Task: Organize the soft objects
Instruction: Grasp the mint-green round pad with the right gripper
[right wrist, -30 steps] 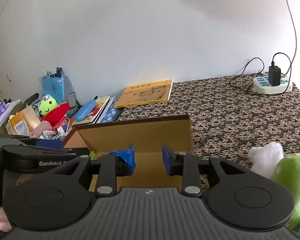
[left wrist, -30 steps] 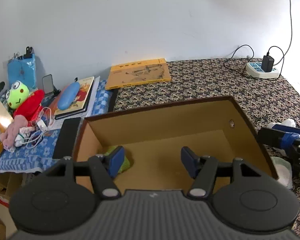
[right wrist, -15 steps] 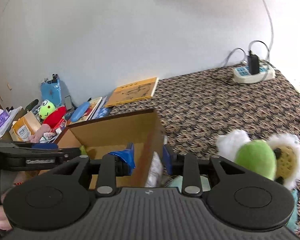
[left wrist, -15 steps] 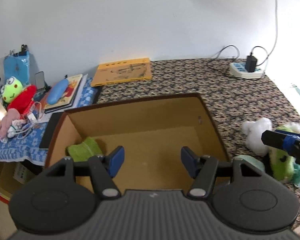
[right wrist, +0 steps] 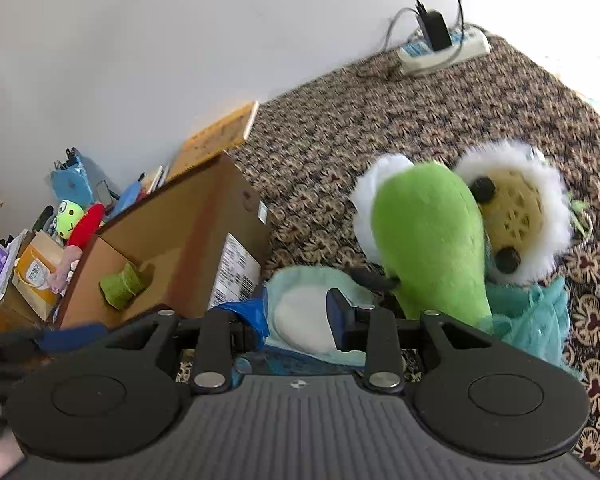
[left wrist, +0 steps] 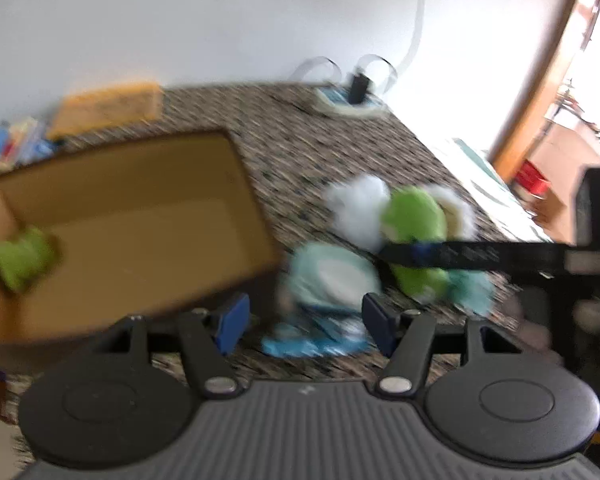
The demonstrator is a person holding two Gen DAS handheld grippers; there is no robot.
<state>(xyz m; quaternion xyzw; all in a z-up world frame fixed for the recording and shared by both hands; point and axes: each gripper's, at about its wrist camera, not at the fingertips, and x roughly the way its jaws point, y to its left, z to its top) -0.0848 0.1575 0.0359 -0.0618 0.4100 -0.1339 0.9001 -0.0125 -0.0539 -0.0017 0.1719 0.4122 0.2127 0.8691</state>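
Plush toys point(right wrist: 428, 236) lie just beyond both parted, empty hand-held grippers point(right wrist: 296, 316) point(left wrist: 302, 322).

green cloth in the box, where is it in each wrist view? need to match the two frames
Left wrist: green cloth at far left, blurred, on the floor of the cardboard box against its left wall.
Right wrist: green cloth left of centre, inside the same cardboard box, seen from the box's labelled outer side.
Shared landmark: the green plush toy on the patterned cloth right of the box.
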